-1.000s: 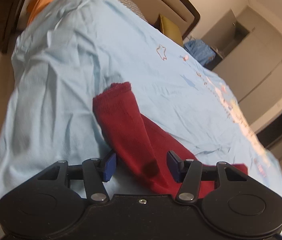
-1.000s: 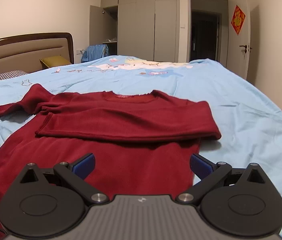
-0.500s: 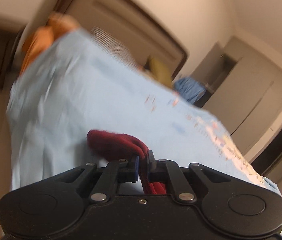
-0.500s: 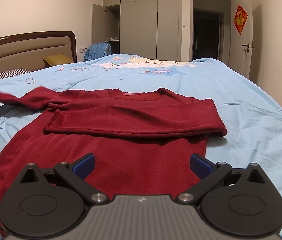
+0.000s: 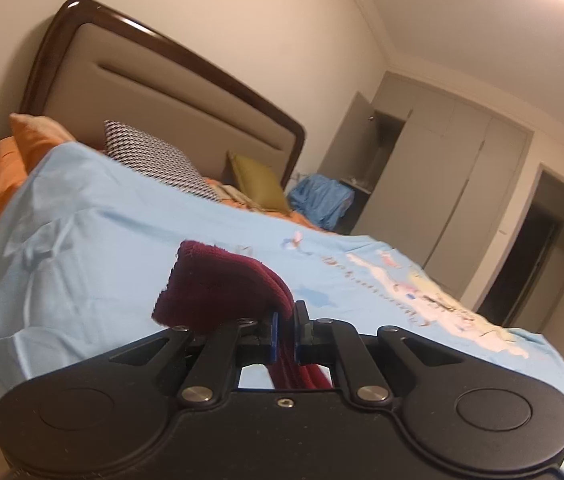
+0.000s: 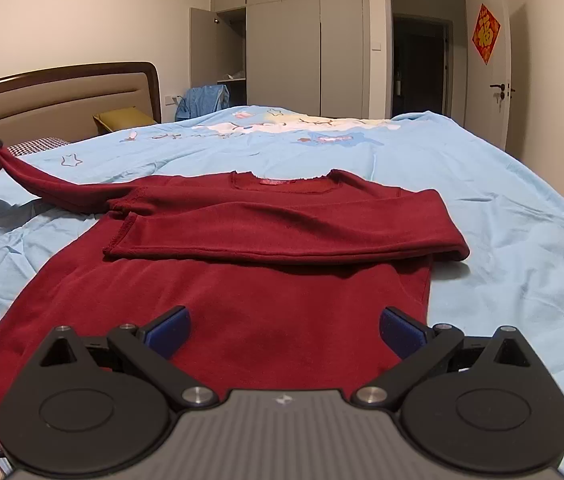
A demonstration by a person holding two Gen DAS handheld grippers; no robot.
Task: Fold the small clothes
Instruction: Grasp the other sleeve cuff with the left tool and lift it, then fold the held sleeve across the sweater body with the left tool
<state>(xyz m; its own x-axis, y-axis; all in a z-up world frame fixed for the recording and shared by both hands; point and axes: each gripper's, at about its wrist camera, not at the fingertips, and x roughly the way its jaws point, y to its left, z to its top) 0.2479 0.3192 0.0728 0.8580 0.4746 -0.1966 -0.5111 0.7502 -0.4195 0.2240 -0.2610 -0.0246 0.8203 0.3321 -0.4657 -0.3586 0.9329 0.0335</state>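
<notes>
One sleeve [image 6: 42,184] of the red sweater [image 6: 242,280] lifts at far left, clamped in the left claw [image 5: 286,332], the pinch mostly hidden. Right claw [image 6: 284,330] gapes empty low-centre over the hem on the bed [image 6: 502,216]; bottom-left hem cut off.

The left gripper [image 5: 286,330] is raised and clamped on the red sleeve [image 5: 222,292]. The right gripper [image 6: 284,330] hangs low and level, its jaws spread wide, gripping nothing.

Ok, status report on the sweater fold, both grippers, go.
Left gripper shut on sleeve, lifted off the bed. Right gripper open, low over red sweater. Other sleeve already folded across. Nothing in the way.
</notes>
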